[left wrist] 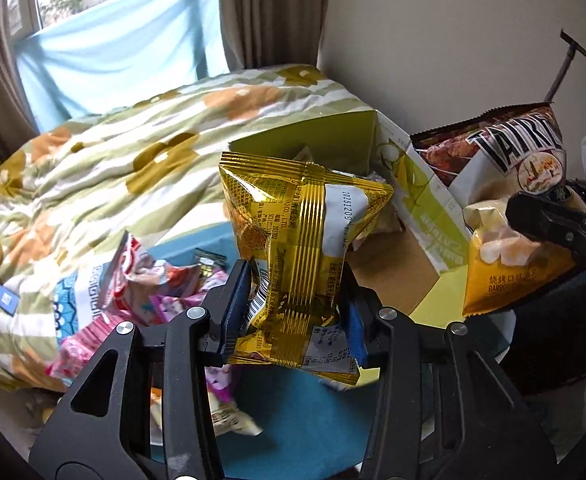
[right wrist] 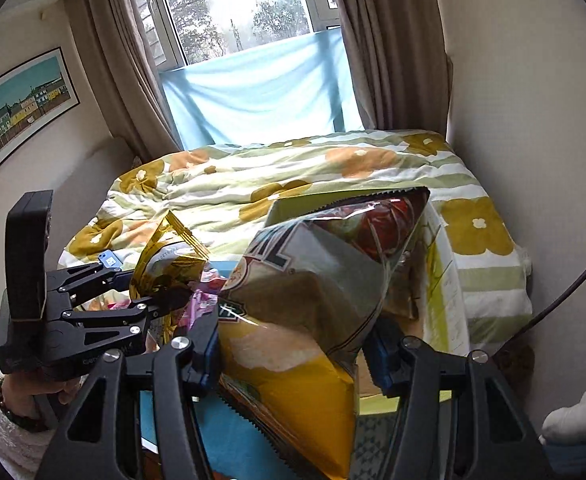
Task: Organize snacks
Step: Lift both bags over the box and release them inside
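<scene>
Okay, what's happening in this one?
A person is sorting snacks beside a bed, a gripper in each hand. The left gripper is shut on a small gold snack packet; the right gripper is shut on a large barbecue chip bag. Both are held up near an open green cardboard box. More packets lie loose below.

The gold snack packet (left wrist: 293, 256) carries "CO., LTD.", a date stamp "20251209" on its white patch, and a barcode. The large chip bag (left wrist: 505, 200) shows "TAKI" above and "BARBEC" lower down.
</scene>
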Available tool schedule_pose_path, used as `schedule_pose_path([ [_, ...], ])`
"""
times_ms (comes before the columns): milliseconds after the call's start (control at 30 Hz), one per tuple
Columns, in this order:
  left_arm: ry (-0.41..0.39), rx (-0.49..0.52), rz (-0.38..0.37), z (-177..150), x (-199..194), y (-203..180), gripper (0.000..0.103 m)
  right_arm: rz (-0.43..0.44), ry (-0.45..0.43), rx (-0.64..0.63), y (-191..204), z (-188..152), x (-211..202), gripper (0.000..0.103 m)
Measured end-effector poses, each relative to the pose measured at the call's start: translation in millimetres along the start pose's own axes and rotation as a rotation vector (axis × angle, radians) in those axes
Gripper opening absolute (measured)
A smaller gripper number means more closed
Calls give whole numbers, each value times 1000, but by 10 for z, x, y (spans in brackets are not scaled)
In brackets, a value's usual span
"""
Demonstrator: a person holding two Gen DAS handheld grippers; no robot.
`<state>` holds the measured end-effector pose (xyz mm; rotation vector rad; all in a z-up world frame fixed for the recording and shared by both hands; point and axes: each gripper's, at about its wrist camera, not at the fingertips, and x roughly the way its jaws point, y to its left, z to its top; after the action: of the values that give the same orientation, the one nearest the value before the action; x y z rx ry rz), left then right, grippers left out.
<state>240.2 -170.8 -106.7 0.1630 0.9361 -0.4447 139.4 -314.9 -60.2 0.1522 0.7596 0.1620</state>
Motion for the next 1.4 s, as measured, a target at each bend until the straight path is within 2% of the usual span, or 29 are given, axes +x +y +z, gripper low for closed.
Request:
schedule_pose_path([
  [167,64,-50,19,231,493,-297,40,8,36,-10,-428,99,130,54],
  [233,86,-71,28,219,614,-408,44,19,56,-10,-556,123,205,54],
  [300,112,-89,58,255,737,-460,61,28,86,-15,-658,134,311,54],
  [333,120,-97,75,255,774,-470,83,28,102,-19,-705,132,365,54],
  [367,117,-107,85,256,796,-479,98,29,115,-23,-737,125,406,54],
  [400,104,-118,87,239,809,-467,100,30,129,-26,-767,118,451,54],
  [467,101,-136,79,220,821,-434,101,31,155,-22,-815,98,543,54],
  [633,114,-170,111,126,737,-237,101,34,201,-27,-884,37,674,54],
  [833,94,-195,64,-8,464,-117,101,10,210,-31,-879,18,695,55],
  [1000,95,-159,70,-102,382,-99,101,-21,253,-92,-850,27,871,55],
  [1133,110,-138,88,-190,426,-88,101,7,285,-98,-859,-13,1050,58],
  [1167,113,-137,87,-208,435,-86,101,4,285,-107,-852,-30,1085,68],
  [1200,118,-135,87,-230,447,-86,101,-2,273,-116,-854,-53,1109,91],
  [1233,126,-131,88,-253,461,-84,101,1,263,-120,-855,-70,1119,103],
  [1400,142,-140,85,-344,477,-55,101,-19,225,-114,-899,-153,1056,103],
])
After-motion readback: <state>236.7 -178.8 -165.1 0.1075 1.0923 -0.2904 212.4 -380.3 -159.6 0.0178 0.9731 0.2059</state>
